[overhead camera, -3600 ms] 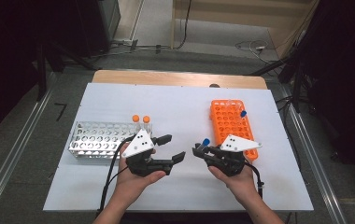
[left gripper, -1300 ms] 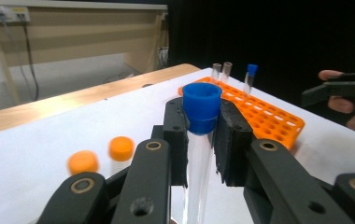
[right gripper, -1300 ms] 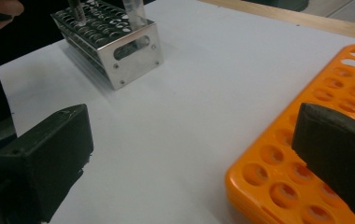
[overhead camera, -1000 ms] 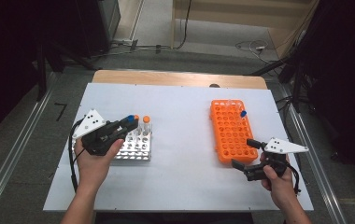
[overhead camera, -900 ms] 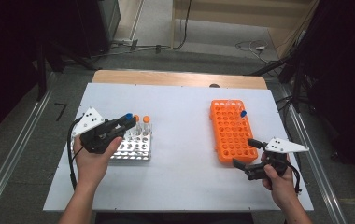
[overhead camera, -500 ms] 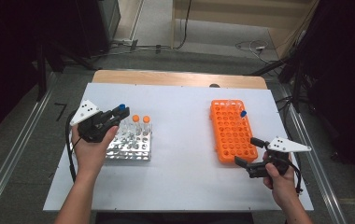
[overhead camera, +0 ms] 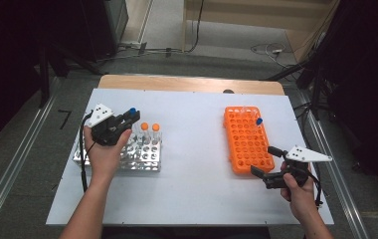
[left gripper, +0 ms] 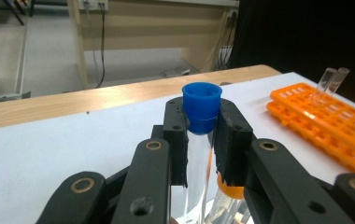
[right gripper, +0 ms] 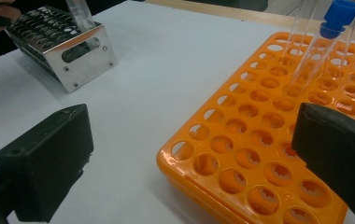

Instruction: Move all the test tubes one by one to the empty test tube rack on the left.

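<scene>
Blue-capped tube (left gripper: 202, 109): clamped between the left claw's jaws just under its cap, held above the metal rack
Right claw (overhead camera: 267, 160): nearest, jaws wide apart, empty, beside the orange rack's near corner
Left claw (overhead camera: 127, 119): over the metal rack (overhead camera: 144, 162) on the white surface (overhead camera: 192, 149)
Orange-capped tubes (overhead camera: 149, 130): two, upright in the metal rack, just beside the held tube
Orange rack (overhead camera: 246, 142): holds another blue-capped tube (right gripper: 327, 37) toward its far end
</scene>
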{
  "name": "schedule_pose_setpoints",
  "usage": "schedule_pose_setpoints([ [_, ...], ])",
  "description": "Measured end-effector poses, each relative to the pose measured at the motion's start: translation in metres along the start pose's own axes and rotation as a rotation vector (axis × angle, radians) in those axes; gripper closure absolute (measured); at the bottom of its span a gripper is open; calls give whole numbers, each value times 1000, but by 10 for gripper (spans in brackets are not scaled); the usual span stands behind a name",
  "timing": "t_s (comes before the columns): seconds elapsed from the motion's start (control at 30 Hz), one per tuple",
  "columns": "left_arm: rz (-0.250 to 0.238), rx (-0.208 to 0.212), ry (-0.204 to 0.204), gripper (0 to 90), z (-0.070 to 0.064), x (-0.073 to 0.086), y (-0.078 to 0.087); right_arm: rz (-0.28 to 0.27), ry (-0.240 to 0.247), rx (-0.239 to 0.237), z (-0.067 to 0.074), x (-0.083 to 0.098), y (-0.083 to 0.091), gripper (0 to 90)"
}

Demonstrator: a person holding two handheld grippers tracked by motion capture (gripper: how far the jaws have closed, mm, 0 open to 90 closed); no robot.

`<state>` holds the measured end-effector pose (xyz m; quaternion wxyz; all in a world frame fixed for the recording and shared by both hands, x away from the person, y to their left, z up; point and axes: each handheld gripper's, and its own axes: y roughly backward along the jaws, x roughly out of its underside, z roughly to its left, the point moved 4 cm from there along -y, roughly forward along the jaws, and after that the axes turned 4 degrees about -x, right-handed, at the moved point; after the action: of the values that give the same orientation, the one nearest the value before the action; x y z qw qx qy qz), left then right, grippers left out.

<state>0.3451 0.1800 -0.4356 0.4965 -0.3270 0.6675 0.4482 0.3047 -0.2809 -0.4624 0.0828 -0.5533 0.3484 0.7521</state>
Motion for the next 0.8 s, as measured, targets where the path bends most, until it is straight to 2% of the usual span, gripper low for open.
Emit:
schedule_pose_setpoints([
  [0.13, 17, -8, -26, 763, -2, 2, -1, -3, -2, 4, -1, 0, 0, 0],
  [0.2, 20, -14, -22, 763, -2, 3, -1, -1, 0, 6, -1, 0, 0, 0],
  [0.5, 114, -3, -38, 761, -4, 13, 0, -3, -3, 6, -1, 0, 0, 0],
  [0.8, 180, -3, -45, 752, -6, 20, -2, 3, -2, 6, 0, 1, -2, 0],
])
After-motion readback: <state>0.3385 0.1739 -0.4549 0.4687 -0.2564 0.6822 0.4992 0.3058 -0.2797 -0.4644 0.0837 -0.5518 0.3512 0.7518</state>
